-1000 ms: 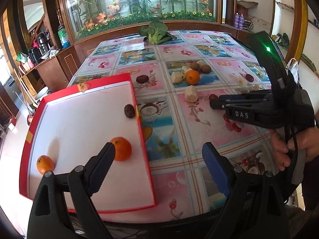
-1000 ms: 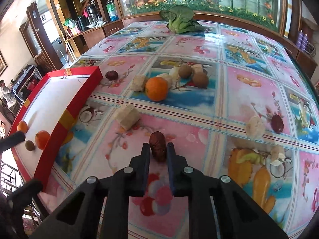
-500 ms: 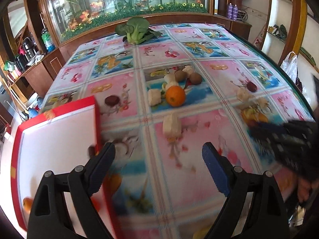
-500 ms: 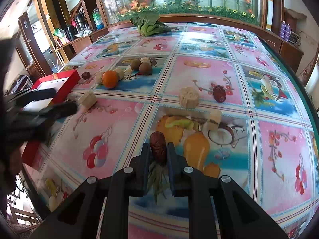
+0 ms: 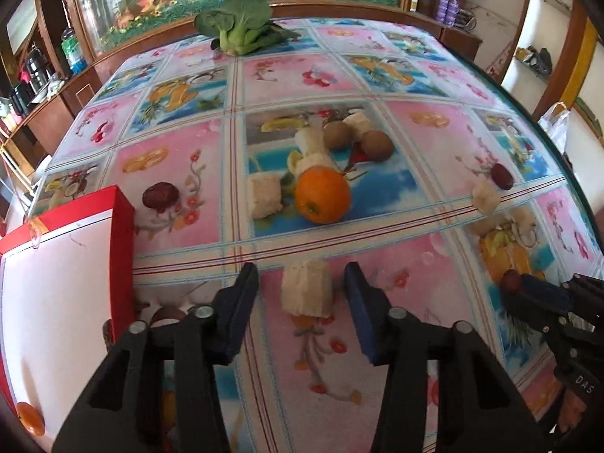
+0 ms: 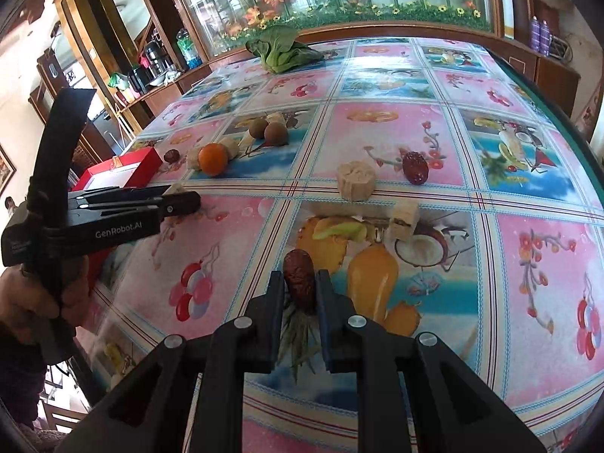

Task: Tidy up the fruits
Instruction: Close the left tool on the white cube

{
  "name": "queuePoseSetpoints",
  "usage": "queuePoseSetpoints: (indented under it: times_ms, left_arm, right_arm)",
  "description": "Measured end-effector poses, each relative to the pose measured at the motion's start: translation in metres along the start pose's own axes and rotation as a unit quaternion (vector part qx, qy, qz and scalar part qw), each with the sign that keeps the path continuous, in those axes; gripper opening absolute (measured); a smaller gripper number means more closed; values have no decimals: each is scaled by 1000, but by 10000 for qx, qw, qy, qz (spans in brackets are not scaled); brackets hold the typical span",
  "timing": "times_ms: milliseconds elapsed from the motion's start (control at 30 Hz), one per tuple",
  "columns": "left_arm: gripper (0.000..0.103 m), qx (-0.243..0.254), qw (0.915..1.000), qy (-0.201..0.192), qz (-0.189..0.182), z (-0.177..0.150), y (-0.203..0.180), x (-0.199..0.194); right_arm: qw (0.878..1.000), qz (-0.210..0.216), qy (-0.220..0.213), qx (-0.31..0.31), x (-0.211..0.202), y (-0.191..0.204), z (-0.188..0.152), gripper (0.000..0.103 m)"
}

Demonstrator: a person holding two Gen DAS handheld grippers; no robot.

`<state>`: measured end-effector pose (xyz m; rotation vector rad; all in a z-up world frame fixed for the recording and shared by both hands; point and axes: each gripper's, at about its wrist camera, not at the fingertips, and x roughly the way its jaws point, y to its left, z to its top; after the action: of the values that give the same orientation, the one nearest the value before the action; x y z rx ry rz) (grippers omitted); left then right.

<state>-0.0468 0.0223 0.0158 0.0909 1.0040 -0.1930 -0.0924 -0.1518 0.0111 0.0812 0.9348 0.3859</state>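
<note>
My left gripper (image 5: 301, 294) is open, its jaws either side of a pale banana chunk (image 5: 307, 292) on the table. My right gripper (image 6: 299, 290) is shut on a dark red date (image 6: 299, 278) and holds it just above the tablecloth; it also shows at the right of the left wrist view (image 5: 515, 283). A red-rimmed white tray (image 5: 122, 234) lies at the left with a small orange (image 5: 30, 417) in it. An orange (image 5: 322, 194), kiwis (image 5: 375, 144), more banana chunks (image 5: 264, 195) and dates (image 5: 159, 195) lie further out on the table.
A green leafy vegetable (image 5: 238, 32) lies at the table's far edge. Two more banana chunks (image 6: 356, 185) and a date (image 6: 415, 168) lie ahead of the right gripper. The left gripper shows at the left of the right wrist view (image 6: 177, 202). Cabinets and a glass display stand behind.
My left gripper has swung from the tray to the table and closed in around the banana chunk. My right gripper has moved right and away from the tray, still holding the date.
</note>
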Motion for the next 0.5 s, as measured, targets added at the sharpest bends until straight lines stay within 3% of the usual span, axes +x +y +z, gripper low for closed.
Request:
queuePoseSetpoints:
  times_ms: [167, 400, 500]
  left_arm:
    - [28, -124, 9999, -60, -46, -3, 4, -4]
    - [28, -132, 9994, -200, -230, -27, -3, -19]
    - [28, -173, 9988, -266, -384, -37, -1, -32]
  right_arm:
    - [9995, -235, 8, -197, 1, 7, 0, 15]
    - [9950, -800, 17, -593, 5, 26, -2, 15]
    - [9962, -632, -7, -591, 7, 35, -1, 15]
